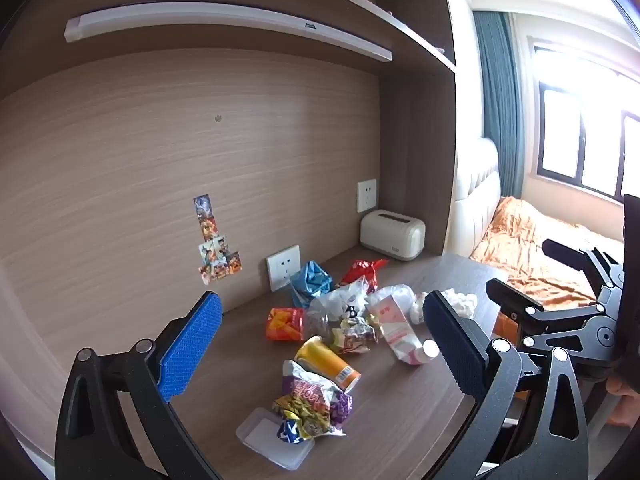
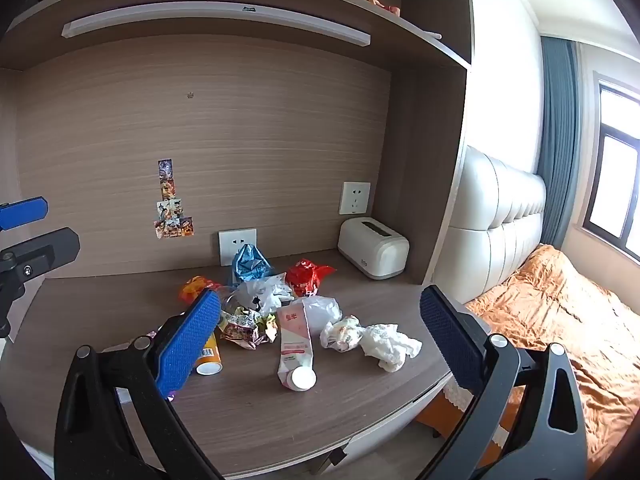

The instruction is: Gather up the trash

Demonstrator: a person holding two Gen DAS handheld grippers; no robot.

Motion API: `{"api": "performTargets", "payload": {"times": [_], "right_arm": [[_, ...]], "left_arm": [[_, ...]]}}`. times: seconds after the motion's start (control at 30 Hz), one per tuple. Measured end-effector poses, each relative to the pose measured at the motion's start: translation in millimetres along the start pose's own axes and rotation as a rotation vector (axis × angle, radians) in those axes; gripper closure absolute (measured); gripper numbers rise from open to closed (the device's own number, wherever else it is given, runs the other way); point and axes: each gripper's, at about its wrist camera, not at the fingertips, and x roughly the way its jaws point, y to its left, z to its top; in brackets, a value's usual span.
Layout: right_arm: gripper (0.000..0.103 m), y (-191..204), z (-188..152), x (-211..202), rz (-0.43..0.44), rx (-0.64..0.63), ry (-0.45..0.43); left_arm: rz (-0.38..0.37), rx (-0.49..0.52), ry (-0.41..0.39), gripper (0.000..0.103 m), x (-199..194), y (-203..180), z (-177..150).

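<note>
Both tools hang above the near edge of the counter [image 2: 260,420], tipped a little downward, and neither grasps anything. The left tool [image 1: 324,344] has its blue pads spread wide, released, with the pile of trash showing between them. The right tool [image 2: 320,336] is just as wide apart and released, its pads framing the same pile from farther right.

The trash lies in a loose heap in the middle of the counter. Nearest the left tool is a clear plastic lid [image 1: 276,438] with a crumpled purple-and-yellow snack bag [image 1: 314,404] partly on top of it. Just behind that lies a yellow can [image 1: 328,362] on its side. A pink-and-white carton [image 2: 295,346] lies flat with its round white cap toward the near edge. To its right sit two wads of crumpled tissue [image 2: 390,346] (one touching the other). Farther back are an orange packet [image 1: 285,324], a clear plastic bag [image 2: 262,294], a blue wrapper [image 2: 250,262] and a red wrapper [image 2: 306,276], the blue one close to a wall socket [image 2: 237,244].

A white toaster [image 2: 373,252] stands in the back right corner, well apart from the heap. Beyond the counter's right end is a bed with an orange cover [image 2: 560,312].
</note>
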Motion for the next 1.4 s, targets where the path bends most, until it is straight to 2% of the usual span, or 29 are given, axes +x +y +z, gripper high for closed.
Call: {"api": "performTargets", "payload": {"times": [0.6,1.4], "right_arm": [[0.003,-2.6,1.0,3.6,0.024,0.009,0.002],[0.003,-0.4,0.1,1.1,0.023,0.006,0.011]], "left_arm": [[0.002,0.032,-0.015,0.005,-0.7,-1.4,-3.3],[0.006,0.02,-0.014,0.005,-1.2,-0.8,-2.9]]}}
